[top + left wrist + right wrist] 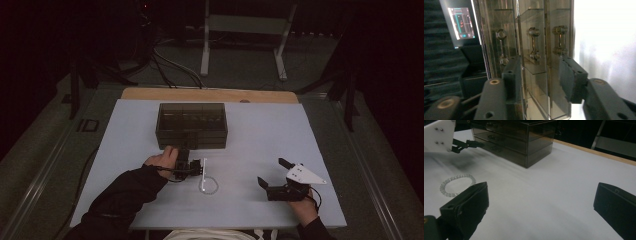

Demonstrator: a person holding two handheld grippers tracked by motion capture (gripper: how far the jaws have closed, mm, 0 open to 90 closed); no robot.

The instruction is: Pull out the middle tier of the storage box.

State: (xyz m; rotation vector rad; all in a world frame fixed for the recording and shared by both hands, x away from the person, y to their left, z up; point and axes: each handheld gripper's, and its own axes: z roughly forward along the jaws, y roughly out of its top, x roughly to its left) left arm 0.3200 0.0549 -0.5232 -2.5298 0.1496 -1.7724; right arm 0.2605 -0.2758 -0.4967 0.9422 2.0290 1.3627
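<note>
At the front of the smoky transparent plastic drawer box (pixel 191 125), the left gripper (pixel 541 75) is lining up on a drawer handle.

Its fingers (pixel 571 80) stand partly spread on either side of the middle clear knobbed handle (pixel 534 43), not yet pinching it; all drawers look closed, so opening, and probably stowing, remains. A clear beaded bracelet (pixel 457 185) lies on the white surface (pixel 260 145) just before the box, untouched. Well right of the box, the right gripper (pixel 274 173) rests with fingers wide apart, holding nothing. Nothing blocks the drawer.
</note>
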